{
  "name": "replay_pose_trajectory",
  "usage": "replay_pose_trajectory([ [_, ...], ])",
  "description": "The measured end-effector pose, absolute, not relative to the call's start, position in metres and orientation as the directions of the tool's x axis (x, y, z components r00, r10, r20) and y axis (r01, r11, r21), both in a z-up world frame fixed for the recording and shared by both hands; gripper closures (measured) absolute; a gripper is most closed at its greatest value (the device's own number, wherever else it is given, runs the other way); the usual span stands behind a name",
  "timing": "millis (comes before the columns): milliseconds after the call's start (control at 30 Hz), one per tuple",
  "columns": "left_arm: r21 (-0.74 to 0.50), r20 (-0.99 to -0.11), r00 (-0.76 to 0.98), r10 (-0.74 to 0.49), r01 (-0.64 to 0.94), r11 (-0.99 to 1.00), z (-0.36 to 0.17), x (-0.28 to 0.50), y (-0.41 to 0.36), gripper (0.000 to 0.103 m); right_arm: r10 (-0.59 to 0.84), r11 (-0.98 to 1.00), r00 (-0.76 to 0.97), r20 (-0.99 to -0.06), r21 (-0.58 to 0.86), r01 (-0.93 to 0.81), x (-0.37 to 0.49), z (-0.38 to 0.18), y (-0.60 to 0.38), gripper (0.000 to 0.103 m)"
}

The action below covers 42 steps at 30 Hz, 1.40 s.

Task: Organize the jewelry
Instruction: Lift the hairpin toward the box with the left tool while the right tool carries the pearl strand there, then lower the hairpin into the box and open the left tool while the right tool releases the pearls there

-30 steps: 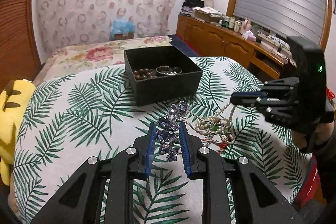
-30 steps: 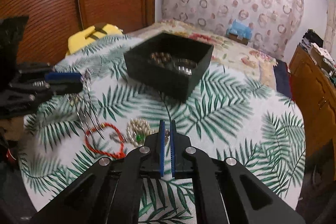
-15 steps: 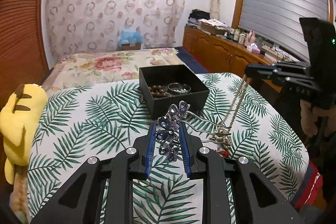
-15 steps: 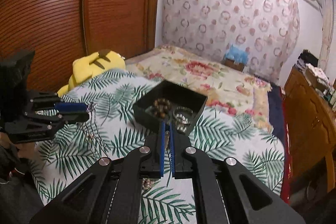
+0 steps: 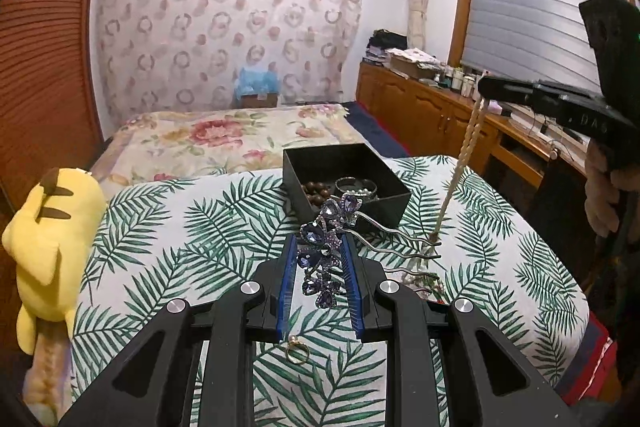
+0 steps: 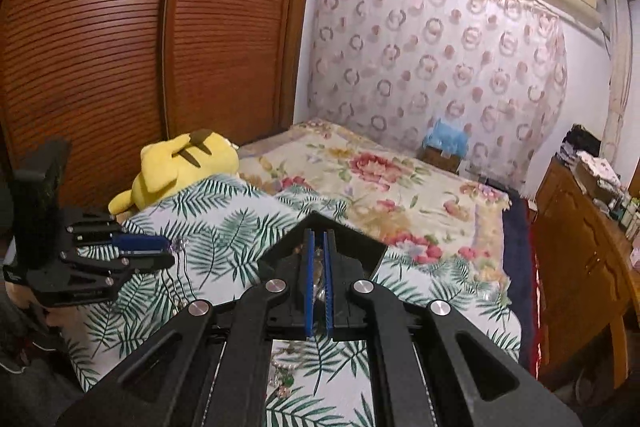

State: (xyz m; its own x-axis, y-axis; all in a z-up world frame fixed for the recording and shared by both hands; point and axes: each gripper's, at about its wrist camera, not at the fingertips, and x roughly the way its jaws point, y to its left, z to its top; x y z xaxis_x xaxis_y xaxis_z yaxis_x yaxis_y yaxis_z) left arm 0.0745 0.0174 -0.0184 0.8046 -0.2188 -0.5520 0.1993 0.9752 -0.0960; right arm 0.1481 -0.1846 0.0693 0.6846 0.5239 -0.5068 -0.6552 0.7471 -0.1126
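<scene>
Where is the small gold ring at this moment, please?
In the left wrist view, the gold ring lies on the leaf-print cloth, low in the centre, just below the left tongs holding the purple hairpin.

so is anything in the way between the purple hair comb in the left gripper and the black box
Nothing solid. The purple jewelled hair comb, held in the left gripper, sits just short of the open black box. But the twisted pearl strand from the right gripper looks snagged on its prongs.

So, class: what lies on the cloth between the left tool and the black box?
Left wrist view: only bare leaf-print cloth below the tool-held hair comb, before the black box.
</scene>
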Motion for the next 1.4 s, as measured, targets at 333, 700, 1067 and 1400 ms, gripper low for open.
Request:
replay_pose_trajectory([
  [333,-0.088,-0.551,0.802,-0.232,0.221,0.971,-0.016,0.097,0.012,0.082,0.545,0.748,0.701,-0.461,-0.112,-0.655,0.160,0.093,-0.187,0.098],
  [700,-0.110,-0.559,0.788,-0.257,0.237,0.965,-0.010,0.132,0.011,0.082,0.579,0.737,0.696,-0.425,-0.092,-0.670,0.190,0.116,-0.181,0.098],
  [1067,-0.096,-0.569,0.787,-0.238,0.224,0.970,-0.007,0.170,0.009,0.082,0.594,0.714,0.658,-0.463,-0.073,-0.696,0.224,0.105,-0.169,0.098],
  [1400,-0.087,-0.586,0.779,-0.221,0.211,0.974,-0.013,0.199,0.007,0.082,0.581,0.721,0.607,-0.541,-0.004,-0.693,0.258,0.052,-0.166,0.098],
])
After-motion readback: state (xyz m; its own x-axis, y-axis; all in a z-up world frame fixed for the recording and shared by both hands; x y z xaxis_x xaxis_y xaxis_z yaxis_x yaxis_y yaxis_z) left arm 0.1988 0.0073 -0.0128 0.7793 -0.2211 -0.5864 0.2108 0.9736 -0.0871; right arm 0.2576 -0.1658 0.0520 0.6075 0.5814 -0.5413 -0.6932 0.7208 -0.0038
